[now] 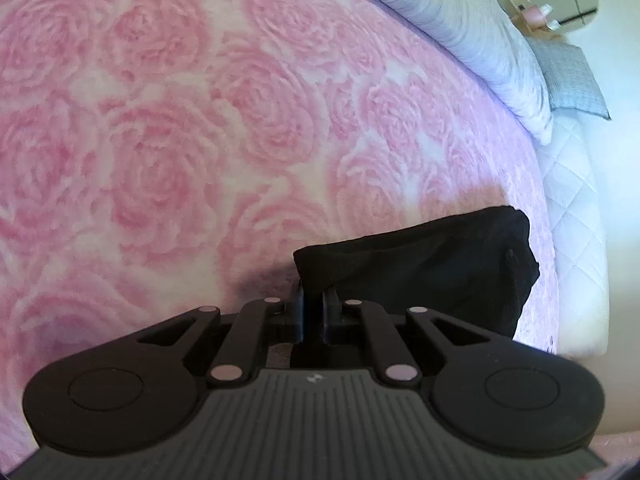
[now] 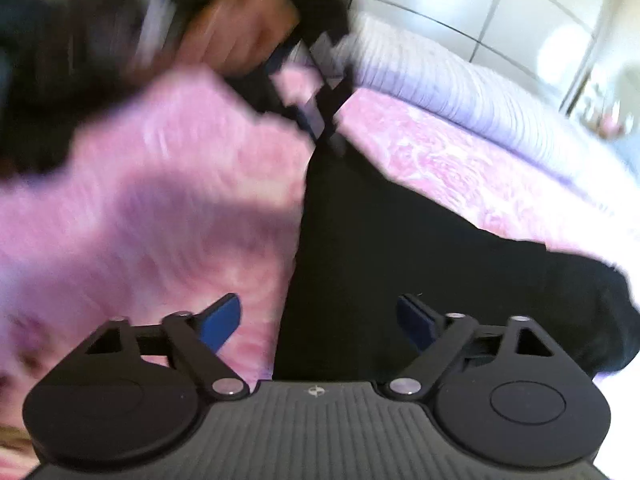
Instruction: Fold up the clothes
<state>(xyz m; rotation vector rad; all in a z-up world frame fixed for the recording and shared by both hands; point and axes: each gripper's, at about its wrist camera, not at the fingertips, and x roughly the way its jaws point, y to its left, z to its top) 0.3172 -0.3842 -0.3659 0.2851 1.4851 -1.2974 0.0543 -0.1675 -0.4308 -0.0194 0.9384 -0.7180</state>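
A black garment [image 1: 424,268] lies on the pink rose-patterned bedspread [image 1: 180,140]. In the left wrist view my left gripper [image 1: 313,304] is shut on the garment's near corner, with cloth draped over the fingertips. In the blurred right wrist view the same black garment [image 2: 420,280] stretches away across the bed. My right gripper [image 2: 319,320] is open and empty above its near end. The left gripper [image 2: 316,120] and the hand holding it show at the garment's far end.
A grey-white ribbed pillow [image 1: 472,40] lies along the head of the bed, with a grey cushion [image 1: 572,80] beyond it. The white quilted mattress side [image 1: 576,216] marks the bed's right edge. White wardrobe doors [image 2: 500,12] stand behind the bed.
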